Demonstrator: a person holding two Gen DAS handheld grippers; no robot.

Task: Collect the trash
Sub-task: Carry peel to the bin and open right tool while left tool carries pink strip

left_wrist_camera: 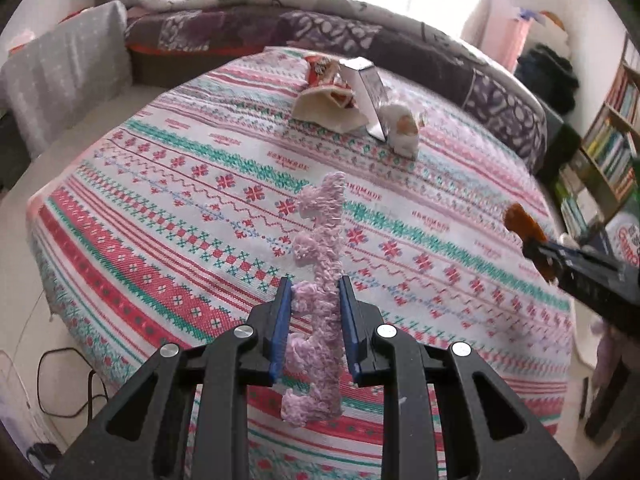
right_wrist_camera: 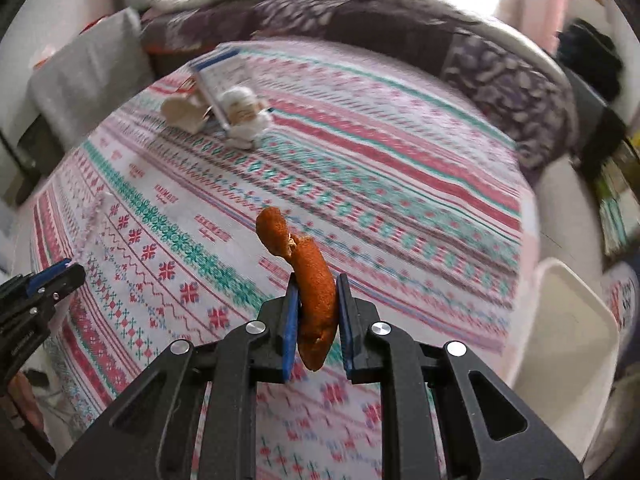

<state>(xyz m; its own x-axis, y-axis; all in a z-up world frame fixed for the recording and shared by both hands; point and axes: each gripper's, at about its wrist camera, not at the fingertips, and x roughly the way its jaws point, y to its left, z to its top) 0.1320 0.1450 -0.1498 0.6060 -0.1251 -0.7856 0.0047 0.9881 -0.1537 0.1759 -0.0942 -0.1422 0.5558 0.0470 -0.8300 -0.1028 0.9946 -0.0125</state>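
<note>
From the left wrist camera, the left gripper (left_wrist_camera: 313,300) was squeezed shut on a fluffy pink strip (left_wrist_camera: 322,280). The strip stood up long-ways between the blue pads and hung above the striped bedspread (left_wrist_camera: 160,208). Far across the bed lay more trash in a little heap: a red snack wrapper (left_wrist_camera: 326,88), a white box (left_wrist_camera: 370,92) and a crumpled white paper (left_wrist_camera: 402,128), all touching. Nothing lay between. The right gripper (left_wrist_camera: 536,252) showed at the right edge.

From the right wrist camera, the right gripper (right_wrist_camera: 317,300) was pinched tight on an orange peel (right_wrist_camera: 308,276), which curved up and away from it. A white bin (right_wrist_camera: 572,344) sat just to the right, beside the bed and close by. I think the right hand was nearer the bin, so the peel could go in first. The left gripper (right_wrist_camera: 60,272) peeked in at the left.
</note>
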